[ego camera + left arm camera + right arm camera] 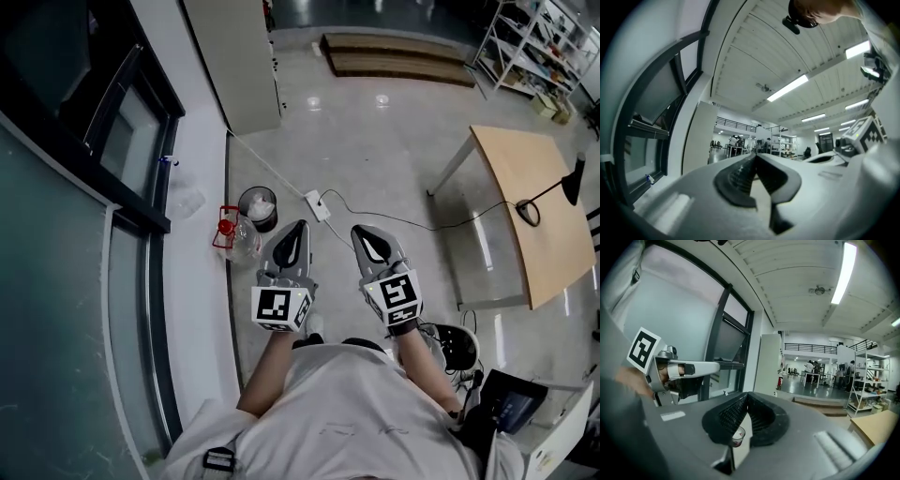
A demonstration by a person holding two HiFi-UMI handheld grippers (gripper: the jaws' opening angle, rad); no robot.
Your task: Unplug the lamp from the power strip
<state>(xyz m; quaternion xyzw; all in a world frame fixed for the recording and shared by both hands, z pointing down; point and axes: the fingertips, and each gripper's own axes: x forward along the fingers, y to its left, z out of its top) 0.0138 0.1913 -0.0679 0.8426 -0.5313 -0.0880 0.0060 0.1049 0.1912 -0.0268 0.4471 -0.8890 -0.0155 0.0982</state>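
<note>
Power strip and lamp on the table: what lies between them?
In the head view, a thin black cord crosses the bare floor from the power strip toward the lamp on the table, passing the table's white leg.

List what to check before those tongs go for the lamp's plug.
1. Strip in sight on the floor: ok.
2. Cord leads from the strip toward the lamp on the table: ok.
3. Left tongs empty: ok. Open to grab: not ok, shut.
4. Right tongs empty: ok. Open: not ok, shut.
5. Which socket holds the plug: cannot tell, too small.
6. Cup stands apart from the strip: ok.
</note>
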